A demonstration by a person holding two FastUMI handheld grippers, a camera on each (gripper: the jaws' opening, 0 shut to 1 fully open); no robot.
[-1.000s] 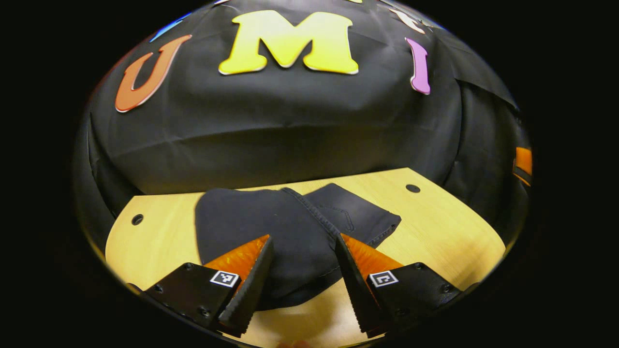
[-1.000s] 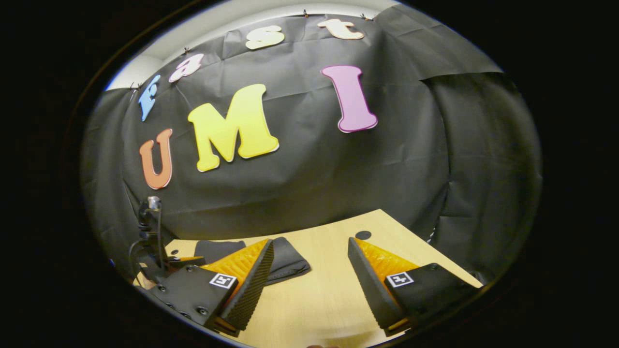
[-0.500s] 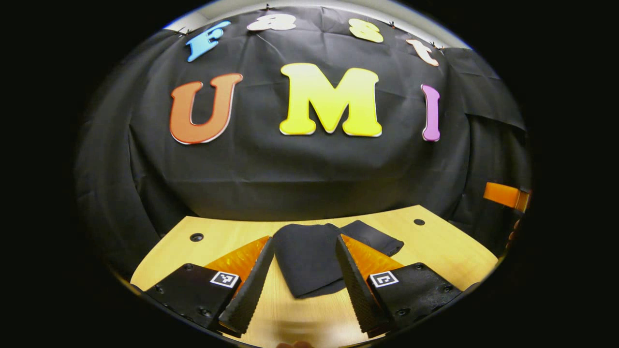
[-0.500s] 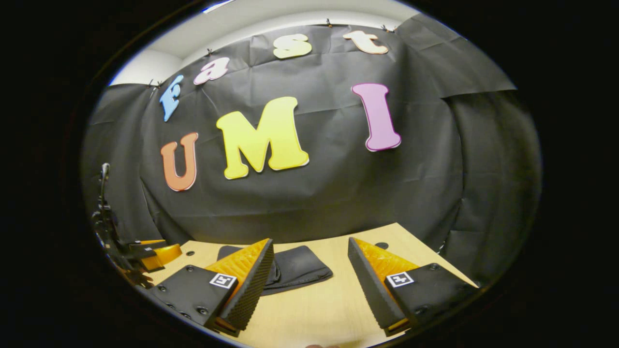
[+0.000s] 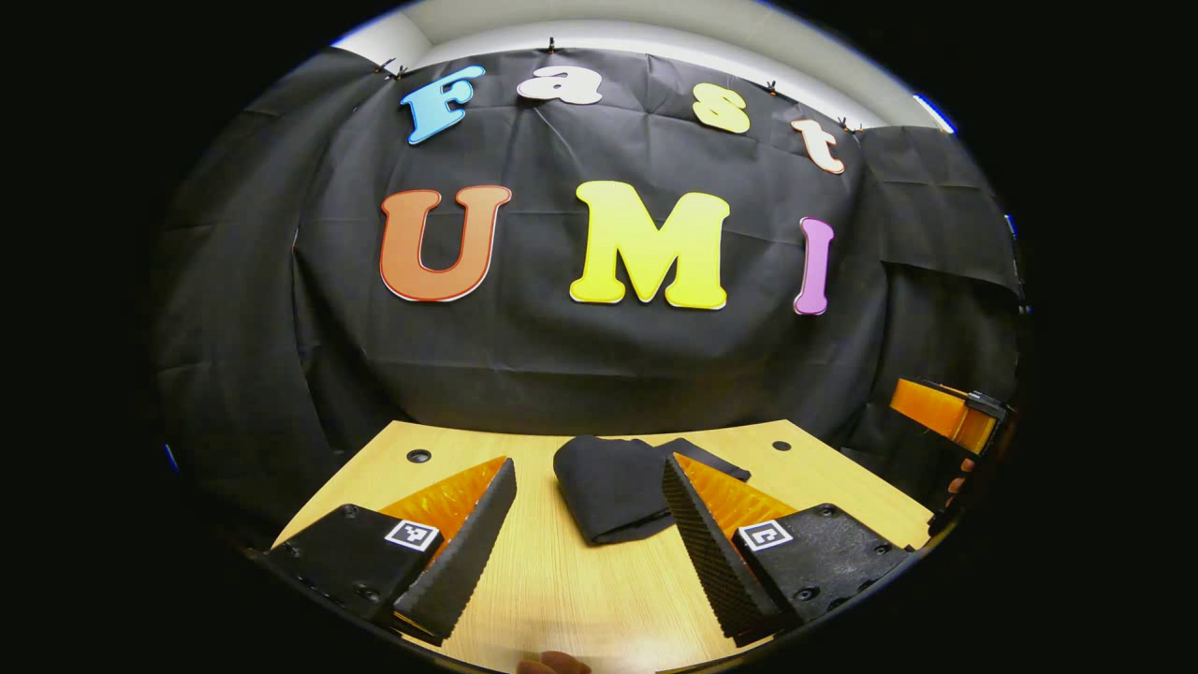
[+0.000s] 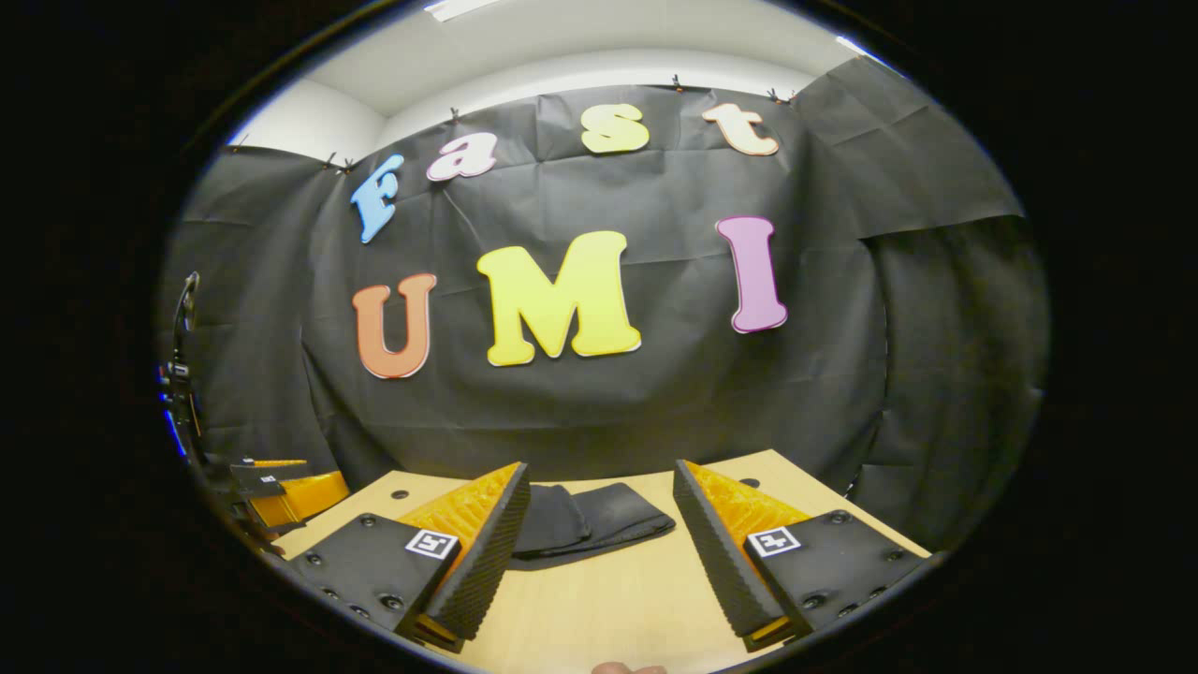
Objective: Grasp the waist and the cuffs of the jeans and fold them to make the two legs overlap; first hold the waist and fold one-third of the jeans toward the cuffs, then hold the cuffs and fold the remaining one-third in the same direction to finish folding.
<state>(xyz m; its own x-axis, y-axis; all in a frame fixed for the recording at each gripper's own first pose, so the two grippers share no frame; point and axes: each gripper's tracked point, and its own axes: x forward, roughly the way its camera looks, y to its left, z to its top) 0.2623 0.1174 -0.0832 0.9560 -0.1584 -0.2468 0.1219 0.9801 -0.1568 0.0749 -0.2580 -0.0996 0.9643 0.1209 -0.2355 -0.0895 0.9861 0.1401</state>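
folded jeans (image 5: 613, 487) on table (image 5: 580, 599), beyond open jaws

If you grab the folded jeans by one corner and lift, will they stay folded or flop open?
The jeans would probably flop open: they are soft cloth, with rounded folds and a loose flap showing. They likely won't slide much on the wooden table. Both grippers look open and off them.

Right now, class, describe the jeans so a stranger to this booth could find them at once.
Start at the light wooden table in front of the black cloth wall. Near its far middle lies a compact bundle of folded dark jeans, lying free of both open grippers. It is the only soft, dark thing on the pale wood.
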